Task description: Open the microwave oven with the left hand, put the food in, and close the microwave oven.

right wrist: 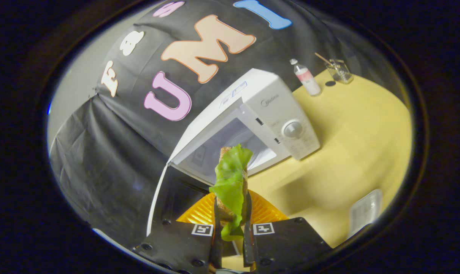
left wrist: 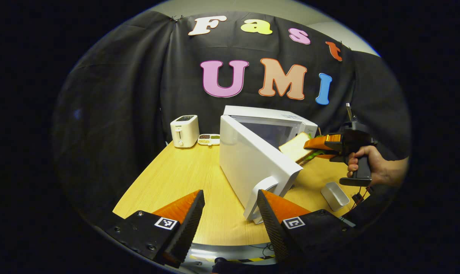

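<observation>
— Where is the sandwich (right wrist: 230, 182)?
— Clenched in the right gripper (right wrist: 232, 228), long axis aimed into the open microwave (right wrist: 275, 114).
— And the left gripper (left wrist: 230, 220)?
— Jaws released above the wooden tabletop (left wrist: 184, 175), beside the door (left wrist: 253, 163)

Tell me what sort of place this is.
Likely a staged kitchen set in a recording booth: a wooden table against a black cloth wall holds a microwave oven, a toaster and a small bottle.
</observation>
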{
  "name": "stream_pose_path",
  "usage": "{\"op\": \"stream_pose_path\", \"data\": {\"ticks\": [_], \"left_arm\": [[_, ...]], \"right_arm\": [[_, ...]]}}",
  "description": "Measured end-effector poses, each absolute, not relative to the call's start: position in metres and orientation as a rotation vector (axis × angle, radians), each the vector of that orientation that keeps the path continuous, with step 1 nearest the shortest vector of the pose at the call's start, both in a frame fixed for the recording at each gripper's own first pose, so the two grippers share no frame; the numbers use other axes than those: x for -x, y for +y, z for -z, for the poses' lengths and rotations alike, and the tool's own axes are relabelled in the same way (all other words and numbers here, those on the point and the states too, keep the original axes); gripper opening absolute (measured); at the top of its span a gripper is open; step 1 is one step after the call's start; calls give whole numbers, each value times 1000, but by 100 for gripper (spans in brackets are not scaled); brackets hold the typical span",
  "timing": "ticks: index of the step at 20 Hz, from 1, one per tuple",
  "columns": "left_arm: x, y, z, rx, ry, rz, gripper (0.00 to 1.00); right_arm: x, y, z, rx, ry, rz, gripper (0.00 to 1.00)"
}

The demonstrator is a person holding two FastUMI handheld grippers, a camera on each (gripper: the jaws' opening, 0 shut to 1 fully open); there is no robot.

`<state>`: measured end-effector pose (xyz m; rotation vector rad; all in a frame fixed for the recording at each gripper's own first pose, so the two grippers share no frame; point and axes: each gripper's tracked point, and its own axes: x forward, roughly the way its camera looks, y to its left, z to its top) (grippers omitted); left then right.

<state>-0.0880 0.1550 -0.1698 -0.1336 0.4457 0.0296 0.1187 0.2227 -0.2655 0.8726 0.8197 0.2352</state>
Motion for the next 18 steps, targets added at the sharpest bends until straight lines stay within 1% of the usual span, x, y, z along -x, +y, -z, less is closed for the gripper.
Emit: {"op": "stream_pose_path", "data": {"ticks": [3, 7, 10, 14, 18], "left_arm": [[98, 174, 170, 145, 455, -51, 86], [114, 204, 179, 136, 478, -102, 86], [126, 222, 189, 162, 496, -159, 86], [129, 234, 196, 187, 502, -230, 86], [133, 225, 205, 249, 522, -245, 87]], "right_arm": [[-156, 261, 277, -996, 815, -194, 23], [-198, 295, 297, -1100, 770, -69, 23], [-216, 320, 320, -1155, 794, -5, 23], [-242, 324, 342, -1190, 798, 73, 23], [-258, 313, 364, -1198, 754, 168, 23]]}}
